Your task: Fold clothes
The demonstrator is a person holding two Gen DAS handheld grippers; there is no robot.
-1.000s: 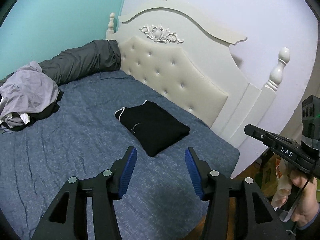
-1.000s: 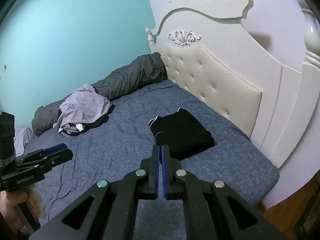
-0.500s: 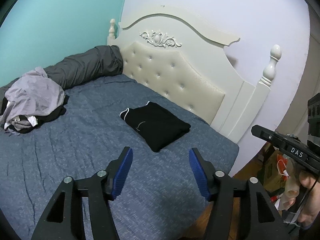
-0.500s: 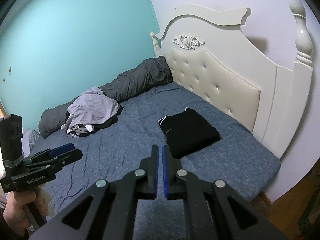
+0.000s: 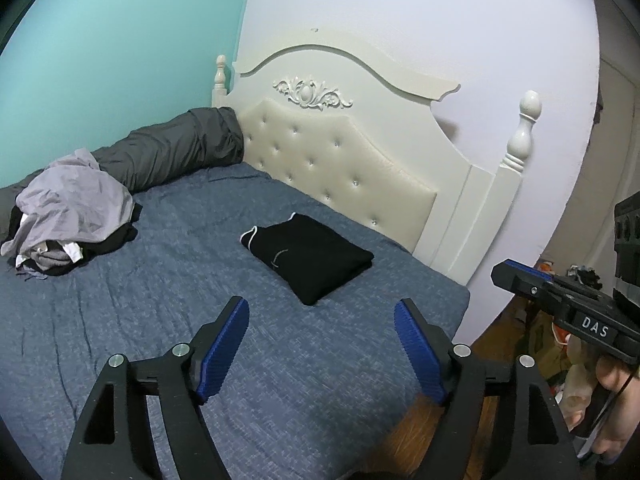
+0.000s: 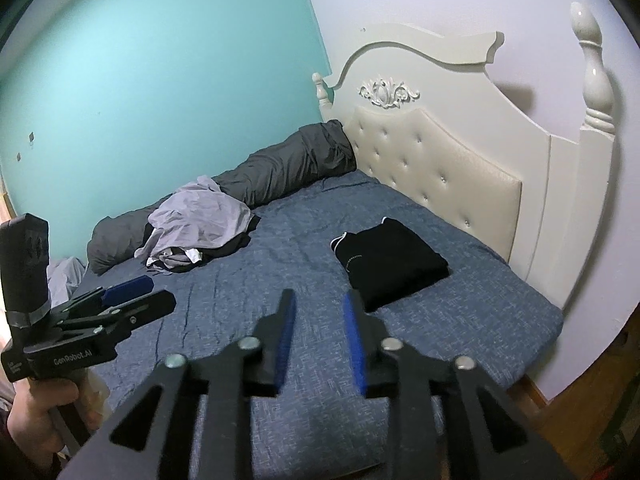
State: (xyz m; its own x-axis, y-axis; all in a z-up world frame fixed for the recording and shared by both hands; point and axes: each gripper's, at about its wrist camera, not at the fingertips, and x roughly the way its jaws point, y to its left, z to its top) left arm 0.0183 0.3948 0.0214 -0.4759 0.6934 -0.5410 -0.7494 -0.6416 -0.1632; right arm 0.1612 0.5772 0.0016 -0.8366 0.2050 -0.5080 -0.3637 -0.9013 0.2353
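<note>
A folded black garment (image 5: pixel 310 256) lies on the blue bed near the headboard; it also shows in the right wrist view (image 6: pixel 390 260). A pile of unfolded clothes topped by a lilac-grey garment (image 5: pixel 72 208) lies at the far left, also in the right wrist view (image 6: pixel 200 226). My left gripper (image 5: pixel 322 316) is open and empty, held above the bed's near edge, well short of the black garment. My right gripper (image 6: pixel 320 304) is open and empty, also back from the bed. Each gripper shows in the other's view, the right (image 5: pixel 520 274) and the left (image 6: pixel 132 292).
The blue bed cover (image 5: pixel 160 300) is wrinkled. A rolled dark grey duvet (image 5: pixel 168 152) lies along the teal wall. A white tufted headboard (image 5: pixel 340 156) with posts stands at the back. Wooden floor (image 5: pixel 404 440) and clutter (image 5: pixel 548 320) lie to the right of the bed.
Both grippers have drawn back from the bed, so the garments look farther off. My right gripper has gone from shut to open. My left gripper has opened wider.
</note>
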